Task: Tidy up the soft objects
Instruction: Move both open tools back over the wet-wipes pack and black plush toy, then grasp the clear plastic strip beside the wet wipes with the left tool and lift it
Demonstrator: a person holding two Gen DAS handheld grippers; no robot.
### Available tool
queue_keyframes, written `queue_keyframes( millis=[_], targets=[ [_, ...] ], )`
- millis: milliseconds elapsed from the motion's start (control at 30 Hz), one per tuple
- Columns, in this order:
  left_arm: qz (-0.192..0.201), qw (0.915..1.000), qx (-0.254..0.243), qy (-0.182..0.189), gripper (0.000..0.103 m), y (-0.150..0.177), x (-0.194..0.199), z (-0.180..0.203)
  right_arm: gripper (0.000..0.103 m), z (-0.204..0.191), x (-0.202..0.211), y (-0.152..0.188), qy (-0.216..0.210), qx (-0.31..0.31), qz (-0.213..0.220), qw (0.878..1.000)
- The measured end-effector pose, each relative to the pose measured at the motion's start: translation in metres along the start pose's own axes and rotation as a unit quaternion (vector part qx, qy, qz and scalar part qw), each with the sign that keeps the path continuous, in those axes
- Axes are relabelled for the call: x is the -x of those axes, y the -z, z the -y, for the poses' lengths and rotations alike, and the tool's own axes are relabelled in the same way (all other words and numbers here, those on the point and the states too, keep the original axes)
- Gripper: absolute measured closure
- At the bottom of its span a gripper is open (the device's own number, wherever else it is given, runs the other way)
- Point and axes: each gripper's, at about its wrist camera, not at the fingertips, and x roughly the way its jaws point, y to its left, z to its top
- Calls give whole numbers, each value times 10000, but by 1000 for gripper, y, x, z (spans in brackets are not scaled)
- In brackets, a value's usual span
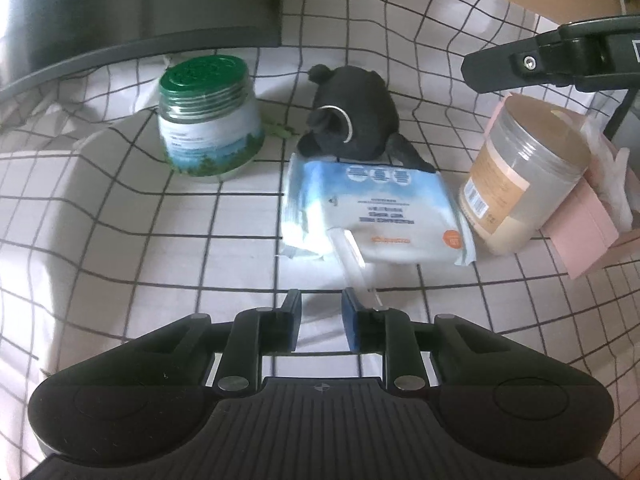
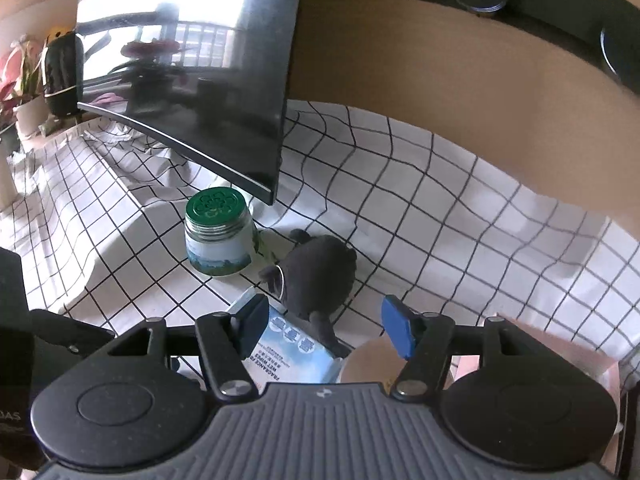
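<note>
A black plush toy [image 1: 352, 120] [image 2: 320, 272] lies on the checked cloth [image 1: 160, 240]. A blue-and-white wet wipes pack [image 1: 376, 216] [image 2: 292, 352] lies flat in front of it, touching it. My left gripper [image 1: 322, 312] hovers just short of the pack, its jaws narrowly apart with only cloth between them. A thin white strip [image 1: 354, 264] runs from the pack to beside its right finger. My right gripper [image 2: 326, 324] is open above the pack and the toy and holds nothing. One of its fingers [image 1: 540, 64] shows in the left wrist view at the upper right.
A green-lidded jar [image 1: 208, 120] [image 2: 218, 232] stands left of the toy. A beige jar [image 1: 524, 172] leans by a pink box [image 1: 580, 232] with white tissue on the right. A dark monitor [image 1: 140, 8] [image 2: 192, 80] stands behind. Plants [image 2: 24, 80] are at the far left.
</note>
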Motion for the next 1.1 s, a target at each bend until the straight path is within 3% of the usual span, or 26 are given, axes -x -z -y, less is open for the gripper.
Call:
queue_keyframes(
  millis=[233, 433, 867, 1000, 1100],
  targets=[
    [-90, 9991, 314, 253, 78, -7, -7, -8, 40, 16, 4, 1, -9, -524, -123, 9985],
    [98, 9996, -55, 264, 78, 3, -3, -3, 40, 37, 10, 6, -23, -1101, -202, 9937],
    [267, 9991, -126, 311, 78, 14, 2, 0, 40, 40, 23, -9, 144, -990, -159, 9949],
    [62, 9983, 208, 550, 87, 8, 1, -8, 39, 40, 21, -6, 109, -1050, -221, 9942],
    [106, 9964, 498, 675, 87, 5, 9, -17, 39, 38, 20, 0, 116, -1061, -278, 9939]
  ],
)
